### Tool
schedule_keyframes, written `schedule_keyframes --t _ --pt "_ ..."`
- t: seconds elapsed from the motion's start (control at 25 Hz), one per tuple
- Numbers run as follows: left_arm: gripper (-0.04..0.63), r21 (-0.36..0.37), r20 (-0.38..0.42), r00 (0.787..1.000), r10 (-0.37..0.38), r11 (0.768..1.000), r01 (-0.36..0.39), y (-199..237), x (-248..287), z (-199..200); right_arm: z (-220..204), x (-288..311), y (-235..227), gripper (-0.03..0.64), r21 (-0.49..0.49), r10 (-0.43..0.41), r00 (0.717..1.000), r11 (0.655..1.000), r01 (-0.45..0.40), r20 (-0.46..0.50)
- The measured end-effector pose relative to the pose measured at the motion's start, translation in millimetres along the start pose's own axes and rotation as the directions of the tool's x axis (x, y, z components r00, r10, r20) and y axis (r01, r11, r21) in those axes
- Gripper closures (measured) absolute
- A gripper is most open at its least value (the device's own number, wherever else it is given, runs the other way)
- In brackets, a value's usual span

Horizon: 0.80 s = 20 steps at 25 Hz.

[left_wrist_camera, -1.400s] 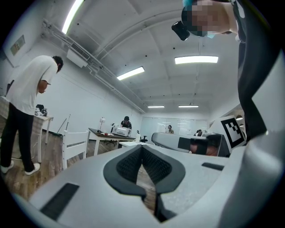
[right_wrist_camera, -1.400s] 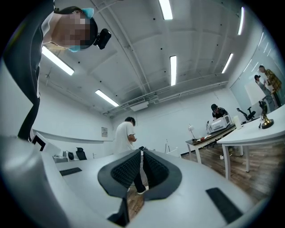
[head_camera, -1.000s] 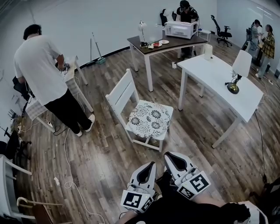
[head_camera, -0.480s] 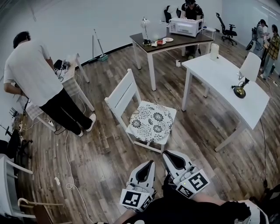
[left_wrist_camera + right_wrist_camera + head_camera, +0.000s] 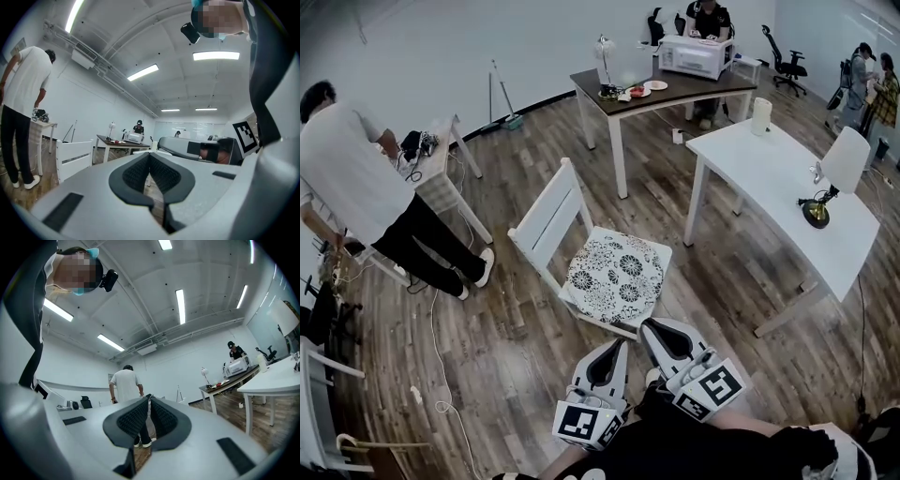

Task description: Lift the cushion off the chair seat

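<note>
A black-and-white floral cushion point(image 5: 611, 275) lies flat on the seat of a white wooden chair point(image 5: 546, 217) in the middle of the head view. My left gripper point(image 5: 622, 343) and right gripper point(image 5: 643, 325) hover side by side just short of the seat's near edge, apart from the cushion. Both are shut with nothing between the pads. In the left gripper view the chair back point(image 5: 74, 156) shows at the left past my left gripper point(image 5: 150, 154). The right gripper point(image 5: 149, 398) looks level across the room; the cushion is out of both gripper views.
A white table point(image 5: 778, 178) with a lamp point(image 5: 834, 178) stands right of the chair. A dark-topped table point(image 5: 661, 91) with a microwave point(image 5: 694, 56) is behind it. A person in a white shirt point(image 5: 356, 187) bends over a small table at left. A cable point(image 5: 441, 356) lies on the wood floor.
Both grippers have moved forward together toward the chair; the chair and cushion now sit lower and closer in the head view. The person at left has shifted toward the frame's left edge.
</note>
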<state>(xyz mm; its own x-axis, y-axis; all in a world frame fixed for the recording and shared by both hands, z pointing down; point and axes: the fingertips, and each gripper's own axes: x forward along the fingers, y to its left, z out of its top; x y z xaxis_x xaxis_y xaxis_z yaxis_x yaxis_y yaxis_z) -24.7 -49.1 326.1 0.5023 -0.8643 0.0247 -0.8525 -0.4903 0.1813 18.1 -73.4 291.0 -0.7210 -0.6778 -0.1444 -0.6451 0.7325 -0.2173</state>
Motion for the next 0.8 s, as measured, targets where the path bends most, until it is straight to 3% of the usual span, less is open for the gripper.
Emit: schedule_keyframes --t 0.8 --pt "0.594 -0.011 0.016 0.995 0.098 0.995 -0.098 46 99 2 6 64 -100 0.584 0.005 0.057 0.998 0.998 -0.057 -0.021"
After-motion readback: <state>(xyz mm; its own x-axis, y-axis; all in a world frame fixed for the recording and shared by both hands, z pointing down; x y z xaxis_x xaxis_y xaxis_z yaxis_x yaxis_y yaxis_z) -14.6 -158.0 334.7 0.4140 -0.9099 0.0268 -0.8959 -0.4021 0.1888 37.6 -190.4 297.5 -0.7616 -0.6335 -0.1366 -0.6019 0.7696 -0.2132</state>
